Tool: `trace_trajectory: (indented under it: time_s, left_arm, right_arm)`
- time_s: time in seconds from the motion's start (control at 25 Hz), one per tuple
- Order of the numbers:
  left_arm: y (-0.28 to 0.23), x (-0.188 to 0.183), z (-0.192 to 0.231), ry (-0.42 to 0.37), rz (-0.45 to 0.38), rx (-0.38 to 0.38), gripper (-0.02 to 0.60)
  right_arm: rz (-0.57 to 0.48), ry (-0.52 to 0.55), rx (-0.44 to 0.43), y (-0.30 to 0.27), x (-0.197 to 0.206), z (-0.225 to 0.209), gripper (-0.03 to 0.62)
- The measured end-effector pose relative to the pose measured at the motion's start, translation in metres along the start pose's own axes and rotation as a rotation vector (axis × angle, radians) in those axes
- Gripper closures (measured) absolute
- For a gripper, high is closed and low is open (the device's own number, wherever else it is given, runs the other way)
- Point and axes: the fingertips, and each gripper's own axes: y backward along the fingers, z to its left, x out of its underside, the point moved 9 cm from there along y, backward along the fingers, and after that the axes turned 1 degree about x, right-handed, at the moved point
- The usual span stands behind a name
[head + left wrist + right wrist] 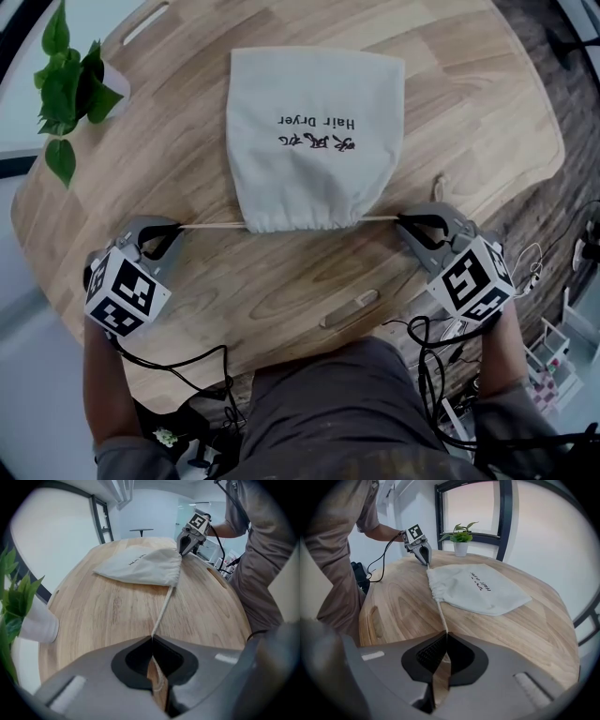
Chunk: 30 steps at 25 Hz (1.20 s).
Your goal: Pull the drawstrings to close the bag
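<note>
The beige drawstring bag (314,131) is lying flat on the wooden table (281,281), midway between the grippers, with its gathered mouth facing the person. The left gripper (176,227) is pinching the left drawstring (211,225) and the right gripper (403,220) is clamping the right drawstring (375,218), both cords stretching taut sideways. The head view is showing the "Hair Dryer" print; the gripper views are blurring what is probably the same lettering.

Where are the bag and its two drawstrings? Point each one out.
bag (314,141), head view, middle of the cloth.
left drawstring (211,226), head view, middle of its taut stretch.
right drawstring (380,218), head view, middle of its taut stretch.
</note>
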Motion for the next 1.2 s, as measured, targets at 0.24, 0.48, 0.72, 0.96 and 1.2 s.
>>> trace_trajectory:
  time_s: [0.24,0.48,0.72,0.96,1.2]
  left_arm:
    - [-0.001,-0.002,-0.001,-0.010,0.019,-0.015,0.572]
    - [-0.003,-0.002,0.000,0.016,0.023,-0.018,0.571]
    - [-0.002,-0.010,-0.014,0.042,-0.006,-0.036,0.456]
    - [0.008,-0.039,-0.039,-0.010,-0.054,-0.051,0.406]
    - [0.012,-0.071,-0.047,-0.041,-0.118,-0.042,0.406]
  right_arm:
    - [0.003,-0.008,0.007,0.007,0.013,-0.006,0.559]
    - [-0.018,-0.020,0.020,0.007,0.015,-0.006,0.559]
    - [-0.033,-0.053,0.044,0.005,0.017,-0.001,0.556]
    - [-0.069,-0.022,0.051,0.014,0.003,0.002,0.396]
    - [-0.151,0.030,0.042,0.026,-0.035,0.008,0.419]
